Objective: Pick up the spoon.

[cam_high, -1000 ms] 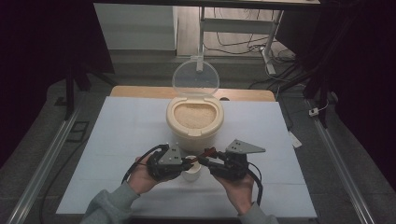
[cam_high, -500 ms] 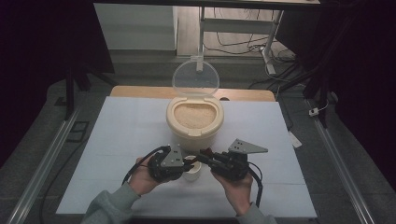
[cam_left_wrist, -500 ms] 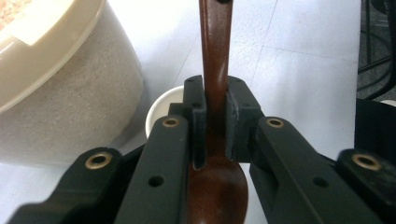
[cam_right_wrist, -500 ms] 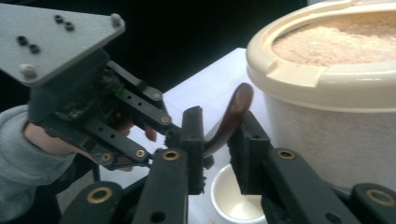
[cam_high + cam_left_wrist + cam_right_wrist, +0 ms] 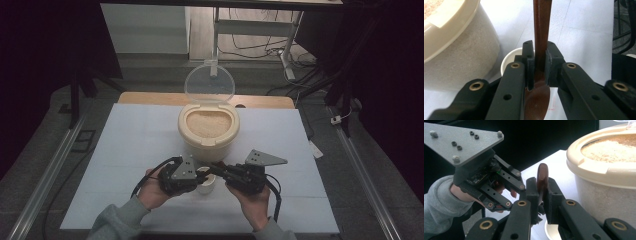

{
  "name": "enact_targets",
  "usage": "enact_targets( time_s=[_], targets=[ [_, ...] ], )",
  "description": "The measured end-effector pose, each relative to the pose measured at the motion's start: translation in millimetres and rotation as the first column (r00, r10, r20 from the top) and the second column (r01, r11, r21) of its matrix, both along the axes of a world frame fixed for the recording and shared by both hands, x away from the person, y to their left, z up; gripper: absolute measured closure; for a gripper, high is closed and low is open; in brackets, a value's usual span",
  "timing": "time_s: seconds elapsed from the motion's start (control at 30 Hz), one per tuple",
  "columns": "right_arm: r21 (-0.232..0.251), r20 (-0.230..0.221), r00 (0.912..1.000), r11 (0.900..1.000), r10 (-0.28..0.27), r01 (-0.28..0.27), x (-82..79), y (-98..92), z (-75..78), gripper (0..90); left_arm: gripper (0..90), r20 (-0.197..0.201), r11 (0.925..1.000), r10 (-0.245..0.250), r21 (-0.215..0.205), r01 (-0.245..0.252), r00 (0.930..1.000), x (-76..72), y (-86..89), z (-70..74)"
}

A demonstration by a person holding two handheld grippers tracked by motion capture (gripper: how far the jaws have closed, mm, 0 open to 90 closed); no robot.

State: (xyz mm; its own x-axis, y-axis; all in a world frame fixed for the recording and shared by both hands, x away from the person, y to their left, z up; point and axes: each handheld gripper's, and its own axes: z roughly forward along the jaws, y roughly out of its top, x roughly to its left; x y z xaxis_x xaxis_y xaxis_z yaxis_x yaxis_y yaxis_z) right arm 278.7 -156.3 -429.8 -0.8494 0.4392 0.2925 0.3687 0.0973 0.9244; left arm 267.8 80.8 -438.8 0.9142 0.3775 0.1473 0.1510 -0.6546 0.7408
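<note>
A brown wooden spoon is held between both grippers, just above a small white cup. My left gripper is shut on the spoon's neck, right above its bowl. My right gripper has just been closing and now presses on the rounded handle end. In the high view the left gripper and the right gripper meet tip to tip in front of the cream rice container. The container is full of pale grain, and its clear lid stands open.
The container's wall stands close beside the cup and the grippers. A pale sheet covers the table, with metal rails along both sides. The left gripper's grey plate sits opposite the right gripper.
The right gripper's jaws have drawn in onto the spoon's handle end. Both hands stay in the same spot over the cup.
</note>
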Motion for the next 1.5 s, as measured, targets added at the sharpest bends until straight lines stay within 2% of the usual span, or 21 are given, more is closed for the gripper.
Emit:
enact_targets(
  time_s=[0.13,0.17,0.2,0.3,0.33,0.43,0.53,0.73,0.8,0.93,1.23,1.5],
  targets=[
    [0.021,0.01,0.9999,1.0,0.008,-0.008,0.0,-2.0,1.0,82.8,76.8,-0.011,0.999,0.004,-0.044,-0.005,0.9999,0.0,3.2,2.3],
    [0.027,0.014,0.9999,1.0,0.006,-0.006,-0.1,-3.8,2.2,82.9,68.8,-0.012,0.9981,0.008,-0.062,-0.009,0.9999,-0.6,4.7,3.5],
    [0.027,0.014,0.9999,1.0,0.006,-0.006,-0.1,-3.8,2.2,82.9,68.8,-0.012,0.9965,0.014,-0.083,-0.015,0.9998,-1.7,6.2,4.8],
    [0.052,0.023,0.9997,0.999,0.006,-0.008,0.7,-8.7,4.0,82.9,53.8,0.0,0.9916,0.047,-0.121,-0.047,0.9989,-6.4,12.7,8.6],
    [0.065,0.029,0.9996,0.998,0.002,-0.004,1.0,-12.8,5.9,82.9,44.4,0.002,0.9891,0.063,-0.133,-0.062,0.998,-8.0,15.5,9.1],
    [0.072,0.036,0.9993,0.997,-0.005,0.002,0.8,-16.7,7.7,82.9,39.2,-0.009,0.9801,0.101,-0.17,-0.102,0.9948,-11.3,25.6,8.8],
    [0.087,0.046,0.9988,0.996,-0.014,0.009,1.2,-22.5,11.0,82.9,34.1,-0.029,0.9718,0.138,-0.189,-0.141,0.99,-11.8,35.8,6.8],
    [0.106,0.068,0.997,0.994,-0.036,0.029,2.1,-33.1,16.1,82.9,30.3,-0.07,0.9598,0.194,-0.192,-0.204,0.9784,-12.1,59.0,-4.1],
    [0.113,0.078,0.9959,0.993,-0.044,0.035,2.8,-38.2,17.7,82.9,29.5,-0.099,0.9531,0.214,-0.197,-0.23,0.9719,-12.4,69.4,-10.1],
    [0.122,0.082,0.9953,0.992,-0.052,0.042,3.4,-42.6,19.5,82.9,28.6,-0.123,0.9418,0.263,-0.182,-0.283,0.9568,-13.5,86.8,-23.1],
    [0.126,0.102,0.9918,0.99,-0.077,0.064,4.9,-52.3,23.8,82.9,25.2,-0.173,0.907,0.368,-0.149,-0.394,0.9135,-20.4,123.2,-51.9],
    [0.131,0.122,0.9876,0.988,-0.098,0.082,6.9,-60.7,27.0,82.9,23.6,-0.185,0.8854,0.416,-0.14,-0.443,0.8902,-27.7,144.6,-65.9]
  ],
)
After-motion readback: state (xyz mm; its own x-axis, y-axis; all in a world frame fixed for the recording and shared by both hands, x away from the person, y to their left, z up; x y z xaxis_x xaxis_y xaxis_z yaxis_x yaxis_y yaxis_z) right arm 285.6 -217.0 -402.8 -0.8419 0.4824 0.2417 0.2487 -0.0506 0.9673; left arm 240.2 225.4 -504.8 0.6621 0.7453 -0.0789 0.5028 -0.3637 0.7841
